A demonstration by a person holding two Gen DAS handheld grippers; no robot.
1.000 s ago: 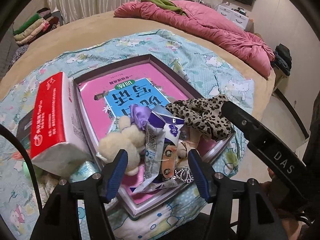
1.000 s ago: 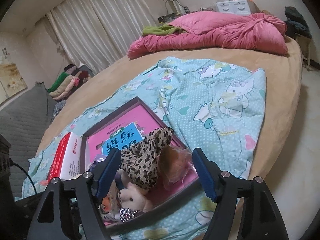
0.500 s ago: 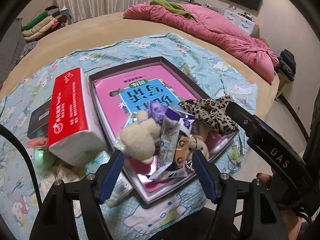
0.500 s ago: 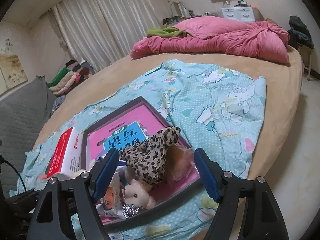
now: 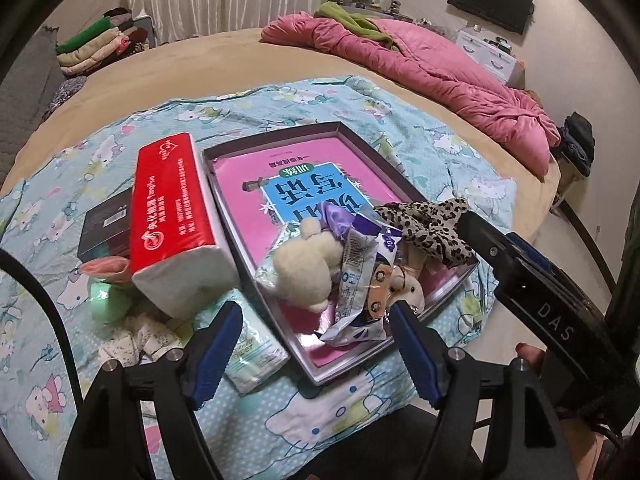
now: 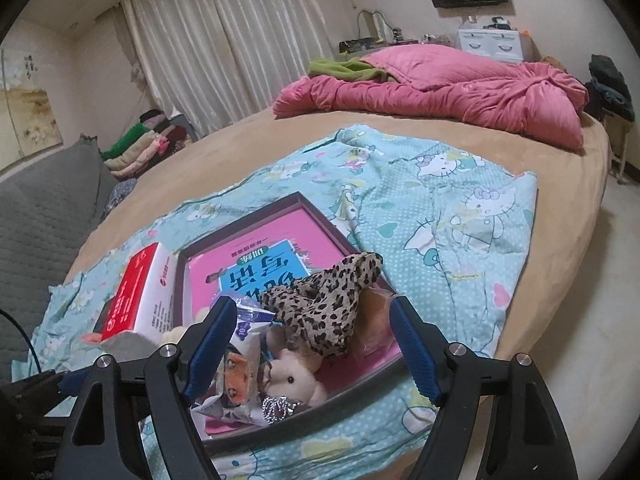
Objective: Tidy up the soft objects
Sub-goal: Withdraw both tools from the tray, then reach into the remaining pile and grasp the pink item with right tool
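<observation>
So the shallow tray [image 5: 224, 184] sits on the cartoon-cat sheet [image 5: 280, 104] on the bed, and its near end is piled with soft stuff: a cream plush toy [image 5: 308, 268], a leopard-print cloth [image 6: 324, 304] and a crinkly snack packet [image 5: 360, 280]. A red tissue pack [image 5: 168, 200] lies just left of the tray. Left claw [image 5: 316, 344] is opening with nothing between its pads; right claw [image 6: 312, 344] hangs apart, empty too.
</observation>
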